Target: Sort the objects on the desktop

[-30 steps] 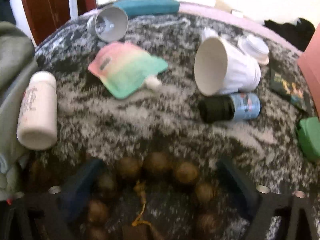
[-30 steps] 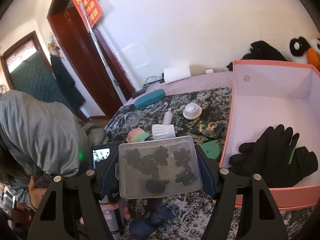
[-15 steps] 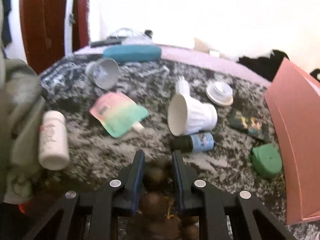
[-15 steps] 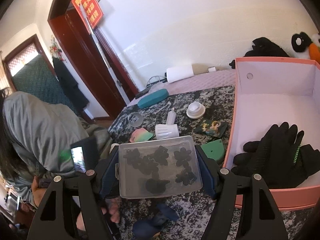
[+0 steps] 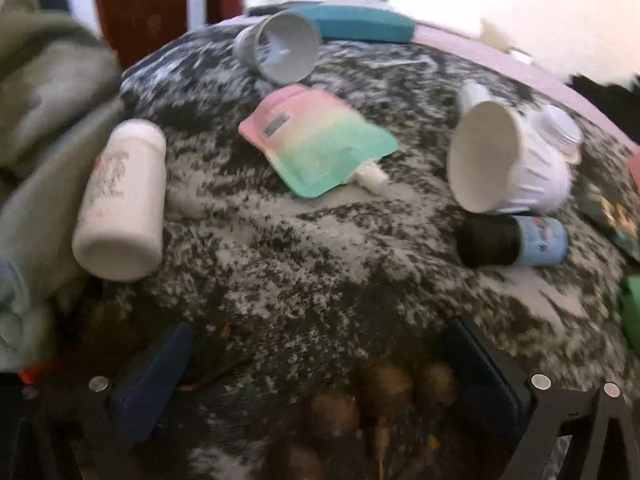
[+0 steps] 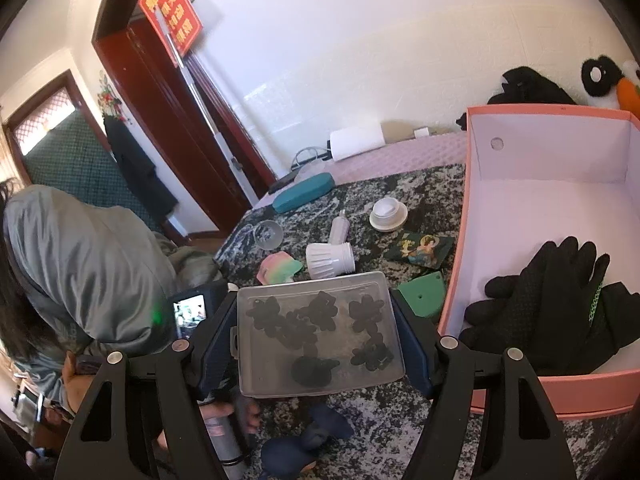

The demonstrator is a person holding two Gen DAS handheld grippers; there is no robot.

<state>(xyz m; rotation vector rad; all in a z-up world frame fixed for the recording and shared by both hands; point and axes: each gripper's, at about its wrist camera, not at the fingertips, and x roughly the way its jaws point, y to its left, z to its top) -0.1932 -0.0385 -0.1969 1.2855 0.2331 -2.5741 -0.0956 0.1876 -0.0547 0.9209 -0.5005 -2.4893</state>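
Left gripper [image 5: 320,364] jaws just sprang wide; bead string [image 5: 376,392] bottom centre lies loose between them, grip lost. Right gripper [image 6: 316,332] clamps clear case [image 6: 316,332].

Left wrist view: bare mottled desk [image 5: 304,264] runs from centre down to the wide-spread left claw [image 5: 320,356]; brown beads [image 5: 384,384] lie between its fingers at 6 o'clock. White bottle [image 5: 120,204] blocks 9 o'clock, gradient pouch [image 5: 316,144] 12, white cup [image 5: 504,160] and dark bottle [image 5: 512,246] 2 to 3, grey cup [image 5: 280,52] far at 11.

Right wrist view: clear case [image 6: 316,332] fills the right claw [image 6: 316,340]. Pink box [image 6: 452,292] walls off 3 o'clock; black gloves [image 6: 552,308] cover its near floor, far floor bare. Green piece [image 6: 422,294] sits in the gap between.
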